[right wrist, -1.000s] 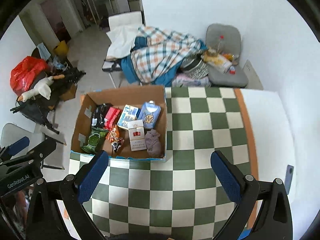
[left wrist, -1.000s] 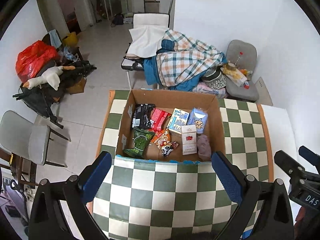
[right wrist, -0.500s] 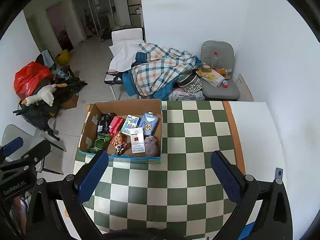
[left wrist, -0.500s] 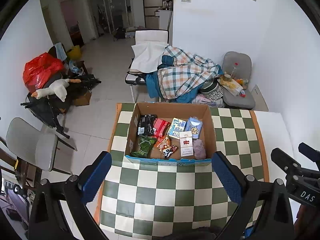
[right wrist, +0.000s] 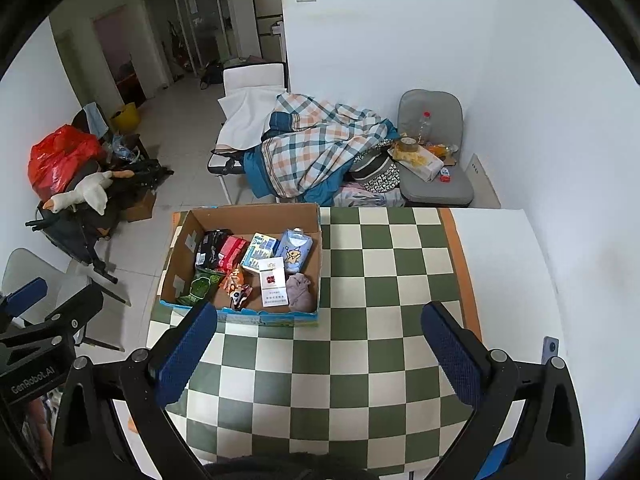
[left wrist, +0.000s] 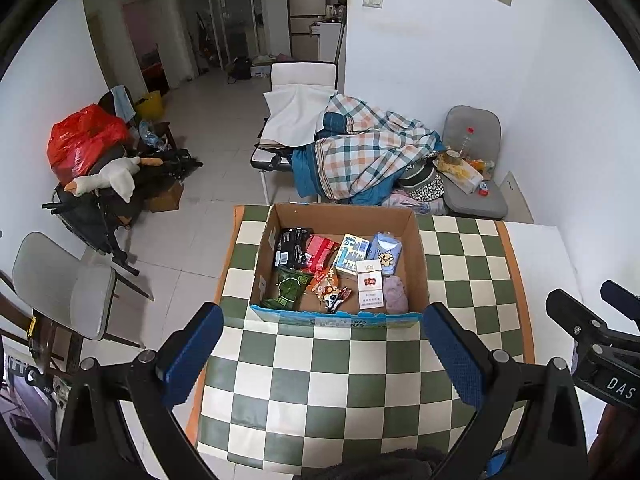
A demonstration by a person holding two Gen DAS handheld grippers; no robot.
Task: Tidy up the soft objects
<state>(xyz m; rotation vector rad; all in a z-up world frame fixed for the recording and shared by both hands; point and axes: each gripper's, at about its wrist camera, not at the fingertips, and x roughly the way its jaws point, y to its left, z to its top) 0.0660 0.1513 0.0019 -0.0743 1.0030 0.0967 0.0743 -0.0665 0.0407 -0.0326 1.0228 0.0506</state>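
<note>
A cardboard box (left wrist: 416, 248) stands on the green-and-white checkered table (left wrist: 320, 380). It holds a black packet (left wrist: 291, 248), a red packet (left wrist: 322, 249), a green packet (left wrist: 291, 286), a blue tissue pack (left wrist: 384, 250), a white-and-red carton (left wrist: 369, 286) and a lilac cloth (left wrist: 395, 300). The box also shows in the right wrist view (right wrist: 180, 256). My left gripper (left wrist: 320, 356) is open and empty, high above the table in front of the box. My right gripper (right wrist: 316, 356) is open and empty, to the right of the box.
A chair with a plaid blanket (left wrist: 368, 156) stands behind the table. A grey chair (left wrist: 474, 196) with clutter is by the wall. A red bag (left wrist: 82, 140) and a plush goose (left wrist: 108, 178) lie at left. A grey chair (left wrist: 60, 288) stands near left.
Both grippers have risen and pulled back from the box, so the box looks smaller and more of the room shows. Both stay open.
</note>
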